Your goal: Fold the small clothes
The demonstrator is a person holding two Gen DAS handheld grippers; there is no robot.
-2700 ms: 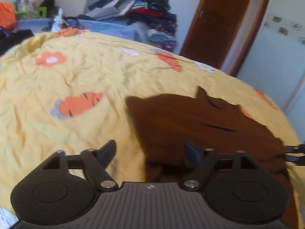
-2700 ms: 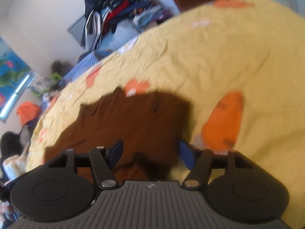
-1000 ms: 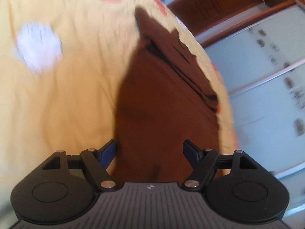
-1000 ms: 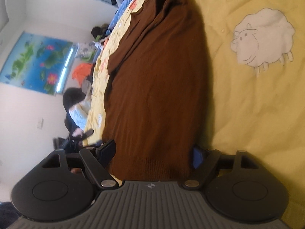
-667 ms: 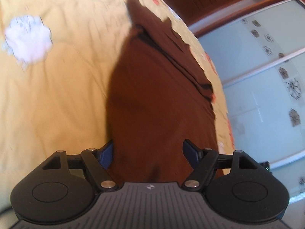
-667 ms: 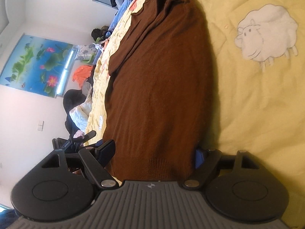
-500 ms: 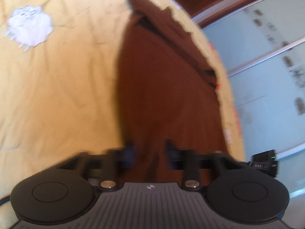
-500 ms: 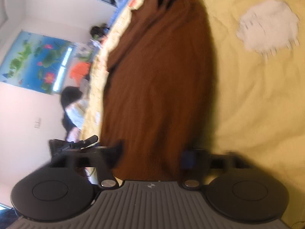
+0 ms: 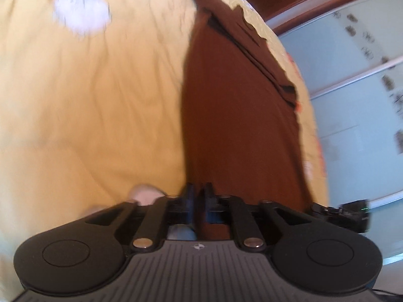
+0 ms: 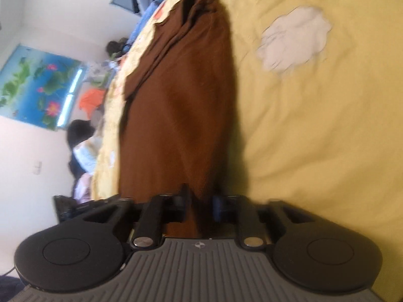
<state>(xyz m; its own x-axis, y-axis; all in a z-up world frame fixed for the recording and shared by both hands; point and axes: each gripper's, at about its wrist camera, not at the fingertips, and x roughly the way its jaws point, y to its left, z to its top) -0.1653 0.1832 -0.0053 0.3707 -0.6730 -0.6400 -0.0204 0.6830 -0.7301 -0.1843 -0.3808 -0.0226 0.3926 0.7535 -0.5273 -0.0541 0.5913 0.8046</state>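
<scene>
You are working over a yellow bedspread printed with a white sheep, with a frosted sliding wardrobe door off to one side and a lotus poster on the far wall in the right wrist view. The brown garment lies lengthwise on the bedspread, stretching away from both of your grippers, its far end bunched in layered folds.

Your left gripper has its fingers drawn in narrow, pinching the near hem of the brown garment between them. Your right gripper has likewise closed on the near edge of the garment, with a slightly thicker fold of cloth between its fingers. In the left wrist view, your right gripper shows at the edge, beside the hem.
</scene>
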